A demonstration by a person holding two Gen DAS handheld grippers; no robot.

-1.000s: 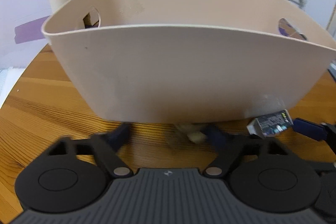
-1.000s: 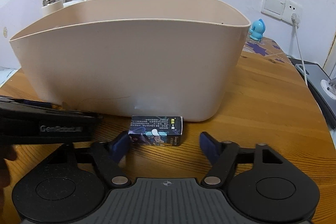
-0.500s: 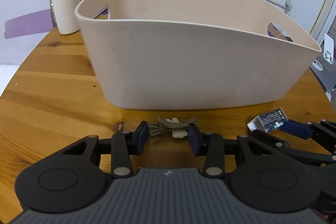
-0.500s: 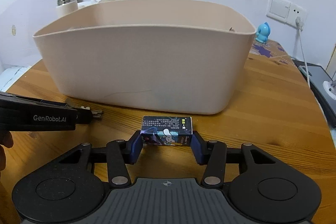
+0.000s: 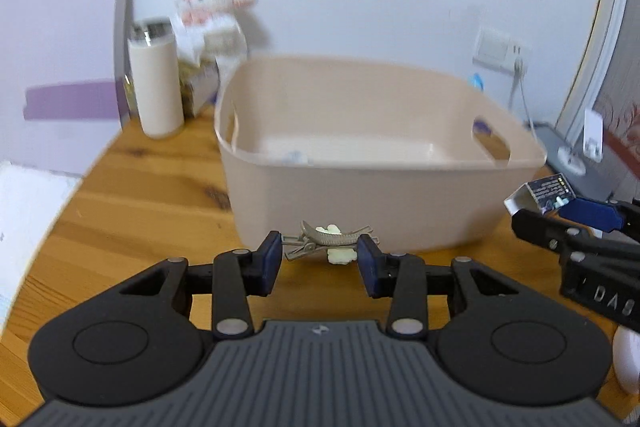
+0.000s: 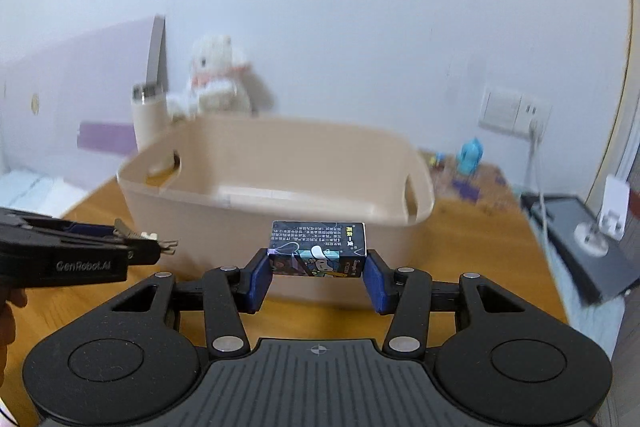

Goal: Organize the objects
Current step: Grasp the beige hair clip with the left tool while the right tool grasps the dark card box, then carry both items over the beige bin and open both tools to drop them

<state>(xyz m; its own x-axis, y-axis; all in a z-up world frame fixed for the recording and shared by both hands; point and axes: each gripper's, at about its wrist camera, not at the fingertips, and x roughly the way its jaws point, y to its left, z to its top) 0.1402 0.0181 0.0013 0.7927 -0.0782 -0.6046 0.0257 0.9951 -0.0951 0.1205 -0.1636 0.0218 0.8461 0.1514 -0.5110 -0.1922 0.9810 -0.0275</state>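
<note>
The left claw (image 5: 318, 259) pinches a grey hair clip (image 5: 326, 242) with a cream charm; the right claw (image 6: 318, 273) clamps a dark printed box (image 6: 318, 249). Both hang before the beige bin (image 5: 372, 203), above the tabletop (image 5: 132, 219).

"GenRobot.AI" is read in pale letters on the side of the left gripper (image 6: 168, 247), as seen from the right wrist view. "DAS" is read on the body of the right gripper (image 5: 560, 205) in the left wrist view; the lettering is cut off at the frame edge. Printed lines of small characters are noted on the dark small box (image 6: 318, 249), but they are too small to be read.
</note>
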